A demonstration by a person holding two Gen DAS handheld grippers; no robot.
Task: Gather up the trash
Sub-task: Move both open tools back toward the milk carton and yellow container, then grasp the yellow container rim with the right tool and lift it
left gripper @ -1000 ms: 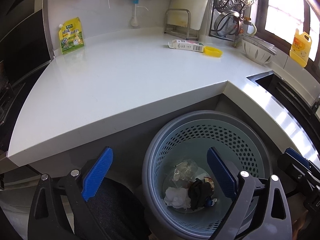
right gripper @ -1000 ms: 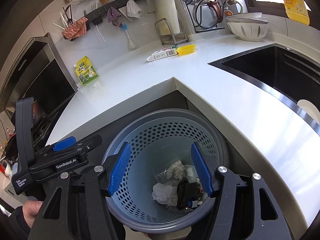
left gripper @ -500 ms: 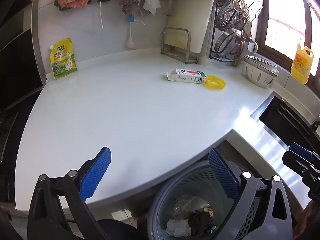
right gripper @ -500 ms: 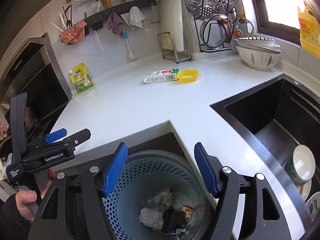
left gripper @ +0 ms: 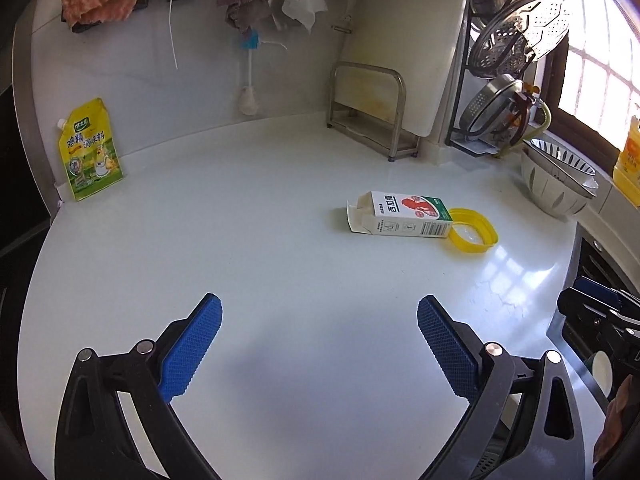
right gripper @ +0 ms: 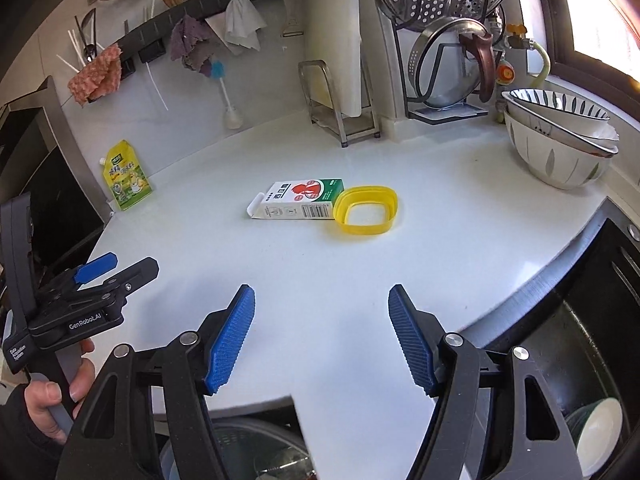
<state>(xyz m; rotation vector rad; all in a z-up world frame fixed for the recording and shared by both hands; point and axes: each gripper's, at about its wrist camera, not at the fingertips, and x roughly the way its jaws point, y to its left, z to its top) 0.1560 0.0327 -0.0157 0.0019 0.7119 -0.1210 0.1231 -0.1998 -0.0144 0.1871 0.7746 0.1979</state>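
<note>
An opened white, green and red carton (left gripper: 400,216) (right gripper: 298,200) lies flat on the white counter (left gripper: 280,280) (right gripper: 440,208). A yellow plastic lid ring (left gripper: 474,236) (right gripper: 366,210) lies against its right end. My left gripper (left gripper: 320,344) hovers over the counter's near part, open and empty, well short of the carton. My right gripper (right gripper: 322,336) is also open and empty, above the counter's front edge, with the carton and lid ahead of it. The left gripper (right gripper: 96,276) shows at the left of the right wrist view, held by a hand (right gripper: 48,396).
A yellow seasoning pouch (left gripper: 90,152) (right gripper: 126,178) leans on the back wall at left. A cutting-board rack (left gripper: 372,108), a pot-lid rack (right gripper: 448,40) and stacked bowls (right gripper: 560,140) stand at the back right. A dark sink (right gripper: 580,340) lies right. The trash basket (right gripper: 256,452) sits below the counter edge.
Both grippers have risen from above the trash basket and moved forward over the counter. The basket has dropped out of the left wrist view; the carton and lid now look nearer.
</note>
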